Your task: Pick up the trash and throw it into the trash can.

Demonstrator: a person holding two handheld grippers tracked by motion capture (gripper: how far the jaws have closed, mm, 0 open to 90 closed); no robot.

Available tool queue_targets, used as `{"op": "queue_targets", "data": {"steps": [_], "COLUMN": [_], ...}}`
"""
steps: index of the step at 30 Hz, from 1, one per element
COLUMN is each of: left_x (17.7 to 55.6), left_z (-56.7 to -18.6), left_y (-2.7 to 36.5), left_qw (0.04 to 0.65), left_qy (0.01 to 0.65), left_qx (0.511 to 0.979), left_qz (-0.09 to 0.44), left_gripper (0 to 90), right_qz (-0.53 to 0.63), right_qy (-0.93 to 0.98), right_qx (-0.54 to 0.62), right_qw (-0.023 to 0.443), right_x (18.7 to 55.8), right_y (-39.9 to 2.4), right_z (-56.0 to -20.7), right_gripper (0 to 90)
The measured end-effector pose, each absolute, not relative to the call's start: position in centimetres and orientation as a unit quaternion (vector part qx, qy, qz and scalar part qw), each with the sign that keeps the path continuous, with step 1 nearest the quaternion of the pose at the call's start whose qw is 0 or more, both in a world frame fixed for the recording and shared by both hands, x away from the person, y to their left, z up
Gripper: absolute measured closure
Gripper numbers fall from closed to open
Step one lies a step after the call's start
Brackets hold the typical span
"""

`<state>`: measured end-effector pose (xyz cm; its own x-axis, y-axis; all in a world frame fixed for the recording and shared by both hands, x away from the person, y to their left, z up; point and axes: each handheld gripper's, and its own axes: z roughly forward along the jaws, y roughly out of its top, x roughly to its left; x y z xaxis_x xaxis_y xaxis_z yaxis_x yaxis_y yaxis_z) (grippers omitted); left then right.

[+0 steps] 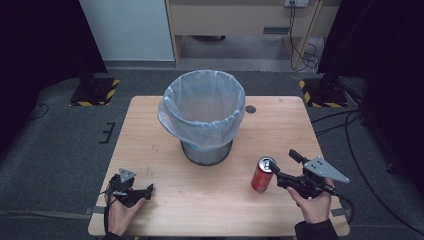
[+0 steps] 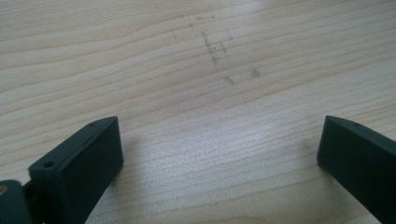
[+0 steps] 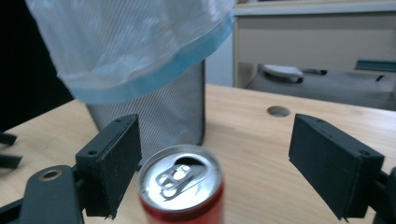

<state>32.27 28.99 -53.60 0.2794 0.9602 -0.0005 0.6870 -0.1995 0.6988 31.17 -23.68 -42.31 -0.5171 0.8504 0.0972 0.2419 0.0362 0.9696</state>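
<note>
A red drink can (image 1: 263, 174) stands upright on the wooden table (image 1: 210, 210), right of the middle, with its top tab opened. My right gripper (image 1: 283, 161) is open just to the can's right. In the right gripper view the can (image 3: 184, 191) sits low between the two black jaws, closer to the left one, and my right gripper (image 3: 217, 140) has not closed on it. A mesh bin (image 1: 205, 120) with a pale plastic liner stands at the table's middle, behind the can (image 3: 154, 116). My left gripper (image 1: 145, 192) rests at the front left, open over bare wood (image 2: 219, 140).
A round cable hole (image 1: 250, 109) lies in the table right of the bin, seen too in the right gripper view (image 3: 279, 111). Faint pencil marks (image 2: 215, 51) cross the wood ahead of the left jaws. Cables (image 1: 350, 145) trail on the floor to the right.
</note>
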Motion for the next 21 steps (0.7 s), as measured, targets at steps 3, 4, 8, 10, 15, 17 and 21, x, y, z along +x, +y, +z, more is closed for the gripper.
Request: {"op": "queue_targets", "data": {"steps": [3, 4, 8, 10, 15, 17, 21], "left_x": [32.3, 32.3, 32.3, 32.3, 32.3, 32.3, 32.3], "left_z": [-53.6, -53.6, -53.6, -53.6, -53.6, -53.6, -53.6], "left_y": [29.0, 29.0, 29.0, 29.0, 29.0, 29.0, 29.0], "left_qw": [0.302, 0.302, 0.302, 0.302, 0.302, 0.302, 0.302], "left_qy": [0.555, 0.555, 0.555, 0.555, 0.555, 0.555, 0.555], "left_qx": [0.741, 0.741, 0.741, 0.741, 0.741, 0.741, 0.741], "left_qz": [0.226, 0.226, 0.226, 0.226, 0.226, 0.226, 0.226], "left_gripper": [0.0, 0.0, 0.0, 0.0, 0.0, 0.0, 0.0], "right_qz": [0.556, 0.555, 0.551, 0.546, 0.536, 0.528, 0.514], "right_qy": [0.675, 0.678, 0.683, 0.686, 0.699, 0.705, 0.714], "right_qx": [0.410, 0.408, 0.409, 0.413, 0.406, 0.405, 0.406], "right_qw": [0.259, 0.257, 0.251, 0.247, 0.244, 0.243, 0.248], "right_x": [31.4, 31.4, 31.6, 31.8, 31.9, 32.0, 32.1], "right_y": [-23.0, -22.9, -22.6, -22.3, -21.7, -21.5, -21.3], "right_z": [-43.2, -43.4, -43.9, -44.4, -45.0, -45.3, -45.7], "right_gripper": [18.3, 18.4, 18.4, 18.6, 18.9, 18.9, 20.0]}}
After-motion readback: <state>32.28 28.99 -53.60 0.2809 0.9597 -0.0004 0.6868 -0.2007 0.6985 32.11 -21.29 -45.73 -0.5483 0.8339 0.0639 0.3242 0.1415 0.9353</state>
